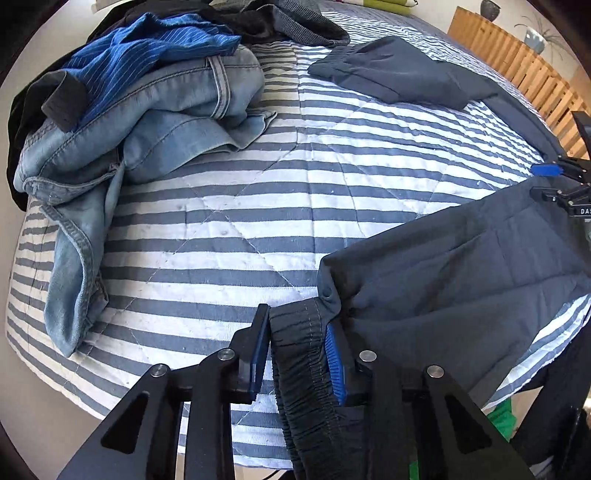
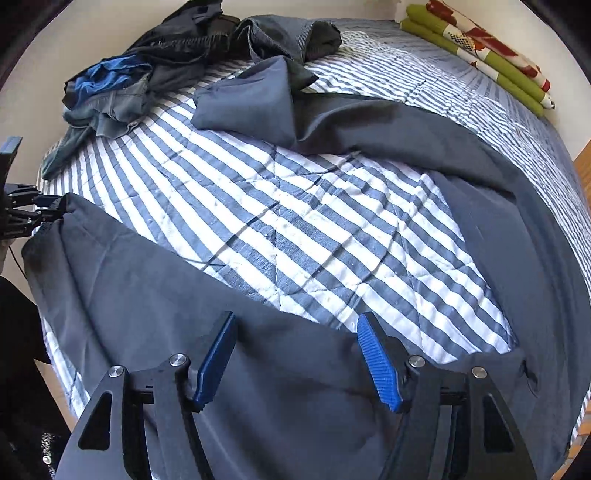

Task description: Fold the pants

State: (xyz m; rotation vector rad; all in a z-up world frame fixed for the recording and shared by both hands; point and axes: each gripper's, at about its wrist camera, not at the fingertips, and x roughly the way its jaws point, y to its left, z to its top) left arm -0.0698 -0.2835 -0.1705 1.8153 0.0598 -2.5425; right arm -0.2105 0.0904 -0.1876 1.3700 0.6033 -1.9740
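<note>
Dark grey pants (image 1: 461,277) lie spread across the striped bed. Their elastic waistband (image 1: 306,369) is bunched between the blue pads of my left gripper (image 1: 297,319), which is shut on it at the near edge. In the right wrist view the pants (image 2: 295,387) run along the front, and one leg curves round the right side to a folded end (image 2: 251,103) at the back. My right gripper (image 2: 295,315) hovers open just over the waist fabric, with nothing between its fingers. My left gripper (image 2: 48,212) shows at the far left, pinching the waist corner.
A heap of clothes lies at the back left: light blue jeans (image 1: 155,122), a blue striped garment (image 1: 140,48) and dark items (image 2: 207,33). Green patterned bedding (image 2: 480,48) lies at the far right. A wooden slatted frame (image 1: 517,66) borders the striped quilt (image 1: 240,221).
</note>
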